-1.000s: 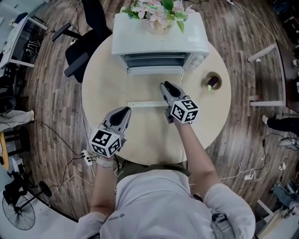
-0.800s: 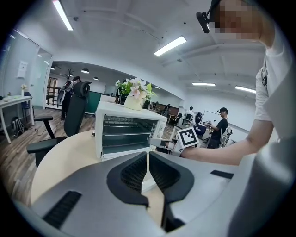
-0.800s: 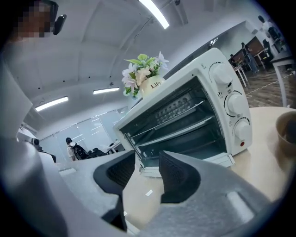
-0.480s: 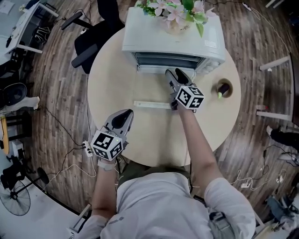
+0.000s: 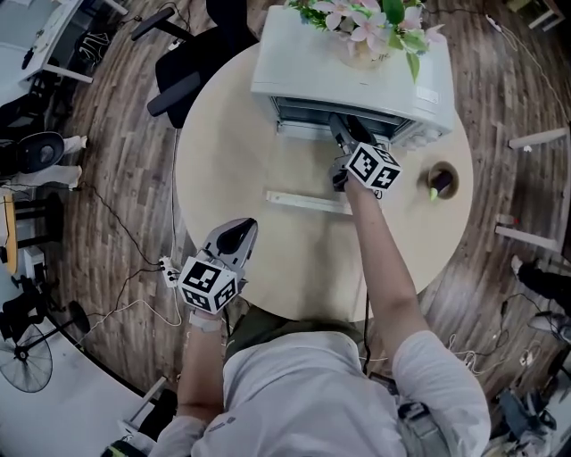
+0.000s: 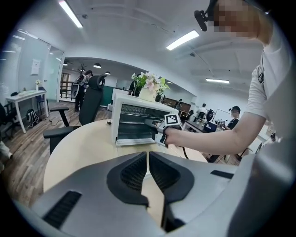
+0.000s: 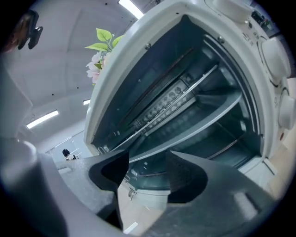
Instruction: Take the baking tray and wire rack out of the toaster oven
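The white toaster oven [image 5: 357,67] stands at the table's far side with its glass door [image 5: 308,202] folded down flat. Inside it, in the right gripper view, a wire rack [image 7: 178,97] sits on the upper rails above a smooth metal baking tray [image 7: 203,121]. My right gripper [image 5: 346,129] is at the oven's mouth, level with the tray's front edge [image 7: 148,152]. Its jaws have just been opening; they stand open and the pads touch nothing. My left gripper [image 5: 239,230] hovers shut and empty over the table's near-left edge, its tips [image 6: 147,155] pointing toward the oven [image 6: 134,124].
A bunch of flowers [image 5: 375,22] sits on top of the oven. A round cup [image 5: 439,183] with a yellow-green item is set in the table to the oven's right. A black office chair [image 5: 192,71] stands behind the round table [image 5: 223,170]. Cables lie on the floor at left.
My right gripper has moved forward over the folded-down door, up to the oven's opening. My left gripper has drifted back toward the table's near edge.
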